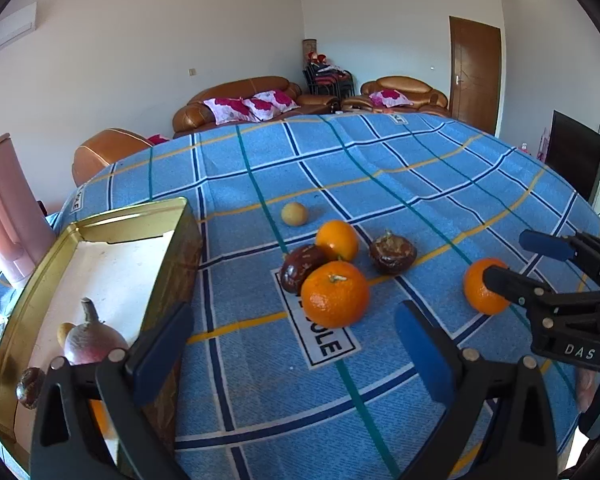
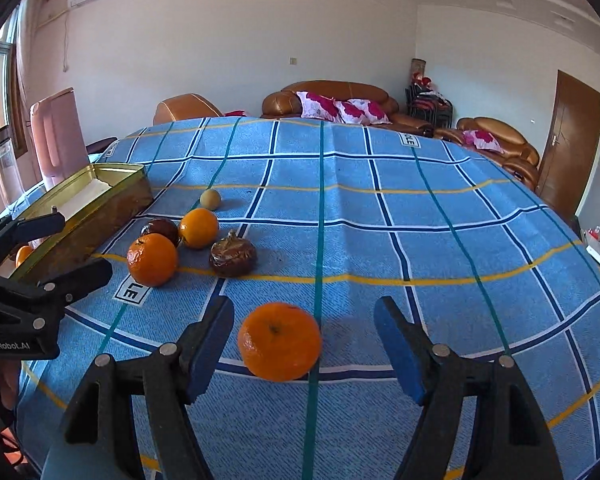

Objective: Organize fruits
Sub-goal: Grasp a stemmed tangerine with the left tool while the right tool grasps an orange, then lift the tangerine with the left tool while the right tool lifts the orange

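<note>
Across frame: blue checked surface (image 2: 380, 240). Left edge: gold tin (image 2: 100, 196), fruit inside. Centre-left: fruit cluster (image 2: 188, 244) on cloth. Lower centre: lone orange (image 2: 279, 341) between right gripper (image 2: 304, 344) jaws, open, no contact. Left gripper (image 1: 292, 352) jaws open, empty.

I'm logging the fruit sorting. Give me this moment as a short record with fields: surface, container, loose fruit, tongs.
surface: blue checked cloth
container: gold tin, some fruit already inside
loose fruit: lone orange; cluster of two oranges and two dark fruits; small yellow fruit
right tongs: open, lone orange between them, untouched
left tongs: open, empty
</note>
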`<state>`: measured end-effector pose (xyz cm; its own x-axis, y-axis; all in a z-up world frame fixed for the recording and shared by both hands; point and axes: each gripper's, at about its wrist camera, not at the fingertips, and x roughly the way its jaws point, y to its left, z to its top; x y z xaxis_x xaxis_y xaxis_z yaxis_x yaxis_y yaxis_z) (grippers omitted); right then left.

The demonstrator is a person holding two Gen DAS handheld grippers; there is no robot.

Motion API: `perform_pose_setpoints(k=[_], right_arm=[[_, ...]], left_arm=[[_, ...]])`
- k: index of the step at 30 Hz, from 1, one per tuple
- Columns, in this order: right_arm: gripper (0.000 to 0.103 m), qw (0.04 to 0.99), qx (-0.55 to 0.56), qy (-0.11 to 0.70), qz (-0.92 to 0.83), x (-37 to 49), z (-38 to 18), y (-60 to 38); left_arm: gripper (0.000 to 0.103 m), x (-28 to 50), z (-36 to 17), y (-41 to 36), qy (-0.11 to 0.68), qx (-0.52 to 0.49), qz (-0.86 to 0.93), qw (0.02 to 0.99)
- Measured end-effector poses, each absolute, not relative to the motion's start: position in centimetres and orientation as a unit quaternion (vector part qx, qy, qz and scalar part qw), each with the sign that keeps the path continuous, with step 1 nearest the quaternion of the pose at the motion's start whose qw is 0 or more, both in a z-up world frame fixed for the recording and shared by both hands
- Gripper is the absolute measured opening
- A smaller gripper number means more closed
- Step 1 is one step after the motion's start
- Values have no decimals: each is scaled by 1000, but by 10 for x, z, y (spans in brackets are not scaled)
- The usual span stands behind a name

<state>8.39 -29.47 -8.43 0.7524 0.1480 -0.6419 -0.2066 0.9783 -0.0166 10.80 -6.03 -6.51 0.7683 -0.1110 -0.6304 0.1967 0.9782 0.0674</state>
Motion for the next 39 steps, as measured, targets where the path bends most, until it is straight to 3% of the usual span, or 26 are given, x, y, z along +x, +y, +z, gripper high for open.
perform_pose_setpoints(k=[5,9,13,21,23,39], right_arm=[[72,924,-51,363,108,90,-94,-290],[53,916,-49,378,125,93,-98,-289],[51,915,-54,380,124,93,-99,-287],[51,911,-63,388,123,95,-101,-283],[51,909,-71,391,122,96,-102,-279],[50,911,-73,381,138,91,-101,-278]], left_arm=[[98,117,-73,-65,348,62,-95,930],[91,122,-78,-69,365,58,-108,923],[88,127,-80,-72,373,56,-115,919],[60,146,-89,-70,409,30,-127,903],[48,149,-92,-71,418,23,-136,898],[47,128,-79,-71,374,33,-147,915]])
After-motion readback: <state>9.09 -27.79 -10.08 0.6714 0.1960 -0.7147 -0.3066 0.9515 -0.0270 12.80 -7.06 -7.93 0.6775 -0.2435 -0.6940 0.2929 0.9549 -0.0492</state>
